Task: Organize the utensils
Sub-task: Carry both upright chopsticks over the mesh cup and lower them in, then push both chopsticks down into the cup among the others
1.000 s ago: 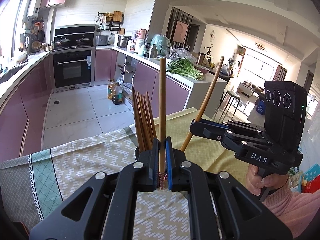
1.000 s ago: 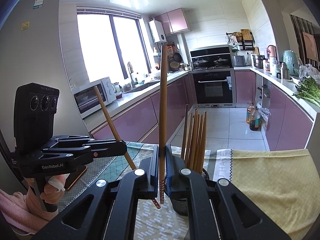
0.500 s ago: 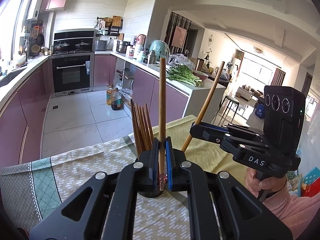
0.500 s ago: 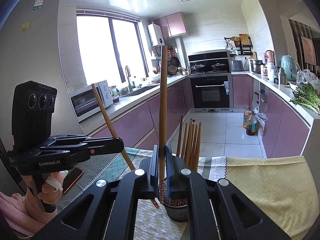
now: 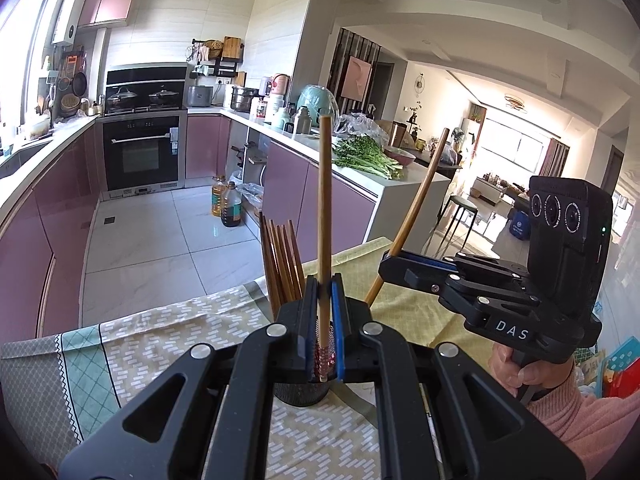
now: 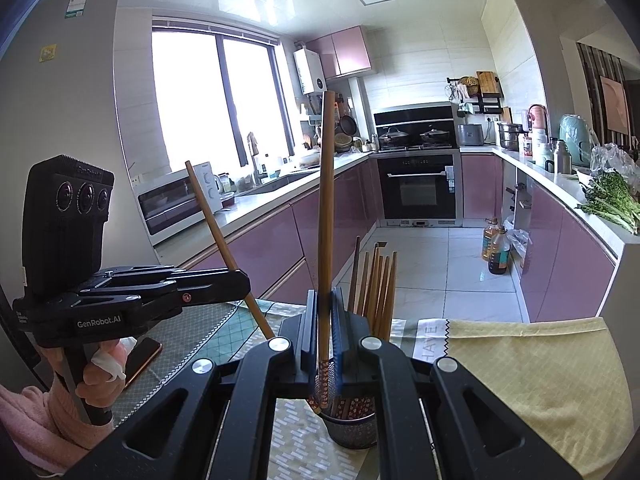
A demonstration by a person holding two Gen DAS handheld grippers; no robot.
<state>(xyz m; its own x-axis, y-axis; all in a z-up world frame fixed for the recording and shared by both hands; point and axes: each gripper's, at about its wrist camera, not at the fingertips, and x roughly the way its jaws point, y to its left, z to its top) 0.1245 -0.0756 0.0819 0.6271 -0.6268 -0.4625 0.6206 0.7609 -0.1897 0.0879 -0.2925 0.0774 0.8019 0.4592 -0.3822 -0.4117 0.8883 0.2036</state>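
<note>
Honestly, the biggest thing filling the bottom of both views is the black gripper hardware, and each one has a single wooden chopstick pinched upright between its blue pads. The left gripper [image 5: 324, 320] squeezes its chopstick [image 5: 324, 208] low down near the patterned tip, and the right gripper [image 6: 325, 332] does the same with the other chopstick [image 6: 326, 208], so the long ends stick up toward the top of the frame. I'd guess they're held vertical like that so they can drop straight into the dark mesh cup [image 6: 352, 428] sitting lower centre in the right view, just behind the jaws. It already holds a bunch of chopsticks [image 6: 378, 284] fanned out and leaning on its rim. In the left view the right gripper shows at the right edge with its stick tilted, held by a hand [image 5: 520, 368] in a pink sleeve. The cup stands on a table covered by a patterned tablecloth [image 5: 168, 328], green and beige, with a yellow cloth [image 6: 528, 368] on the right side. A phone [image 6: 144, 356] lies at lower left of the right view. Behind all that is a kitchen with pink cabinets, a black oven [image 6: 418, 188] mid-frame, a microwave [image 6: 172, 204] at left, and greens [image 5: 364, 156] on the counter.
</note>
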